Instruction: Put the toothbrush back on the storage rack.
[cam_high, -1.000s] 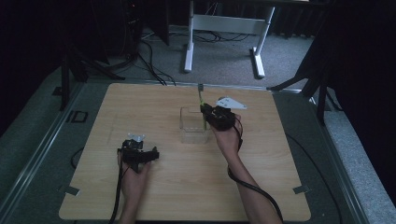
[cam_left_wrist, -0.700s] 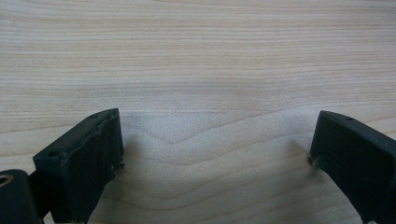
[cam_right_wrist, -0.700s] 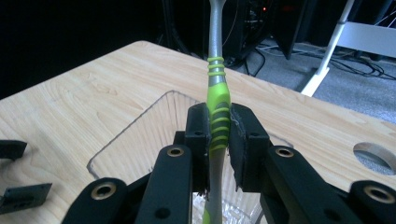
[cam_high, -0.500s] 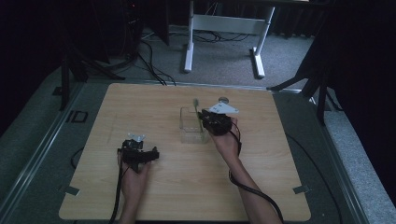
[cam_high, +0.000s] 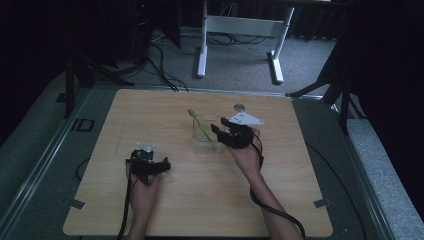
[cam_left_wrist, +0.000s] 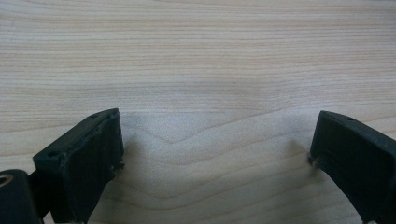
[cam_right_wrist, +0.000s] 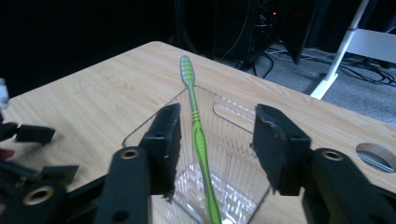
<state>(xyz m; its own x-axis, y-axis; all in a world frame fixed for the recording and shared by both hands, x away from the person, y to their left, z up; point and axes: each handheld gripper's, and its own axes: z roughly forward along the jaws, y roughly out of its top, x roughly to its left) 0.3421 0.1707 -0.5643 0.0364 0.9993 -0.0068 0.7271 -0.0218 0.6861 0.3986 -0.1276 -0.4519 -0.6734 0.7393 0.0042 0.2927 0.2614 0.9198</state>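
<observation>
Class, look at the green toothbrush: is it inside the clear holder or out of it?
Inside. The toothbrush leans in the clear holder, handle at the bottom, brush head above the rim. The right gripper has just opened; its pads stand clear.

Left hand-held gripper (cam_high: 161, 165), right hand-held gripper (cam_high: 216, 131): black jaws, trailing black cables; right carries grey three-cornered plate.

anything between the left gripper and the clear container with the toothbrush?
Nothing: in the high view only bare wooden table separates the left gripper from the clear container holding the green toothbrush.
</observation>
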